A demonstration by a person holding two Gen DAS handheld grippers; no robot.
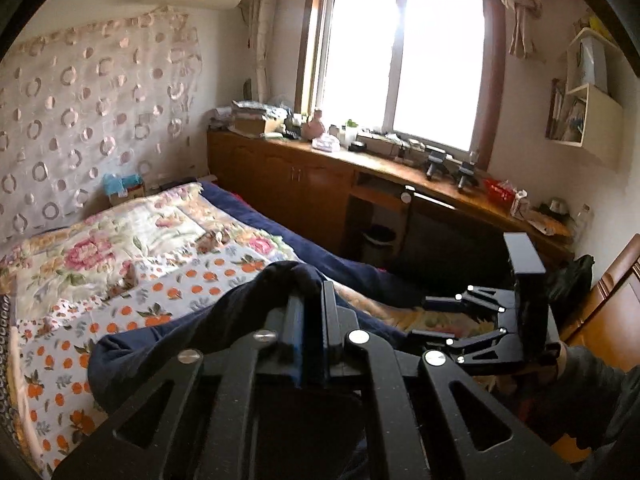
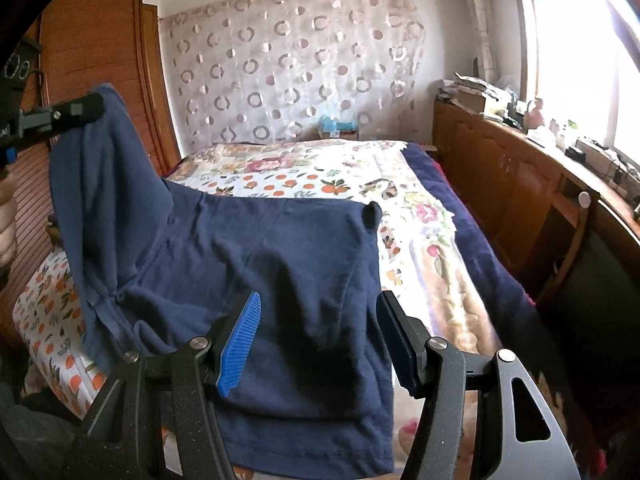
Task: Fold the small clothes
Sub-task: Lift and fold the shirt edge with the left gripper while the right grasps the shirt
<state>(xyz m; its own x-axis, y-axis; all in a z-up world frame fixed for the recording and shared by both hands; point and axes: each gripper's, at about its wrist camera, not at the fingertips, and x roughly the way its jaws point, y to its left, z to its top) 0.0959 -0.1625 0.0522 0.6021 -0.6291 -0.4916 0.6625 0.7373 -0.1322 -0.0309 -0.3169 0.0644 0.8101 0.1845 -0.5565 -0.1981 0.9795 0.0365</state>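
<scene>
Navy shirt (image 2: 280,280) half lifted off the bed (image 2: 420,248)

The left gripper (image 1: 310,292) is clenched on one corner of the shirt and holds it up at the left — cloth drapes from its jaws down to the flowered quilt (image 1: 120,248). The rest of the shirt lies spread on the quilt. The right gripper (image 2: 320,336) hangs over the shirt's near part with jaws apart, blue pads (image 2: 240,344) clear of the cloth — grasping nothing.

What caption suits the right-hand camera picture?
Left gripper lifts one corner of a navy garment off the floral bedspread; right gripper hovers open.
</scene>
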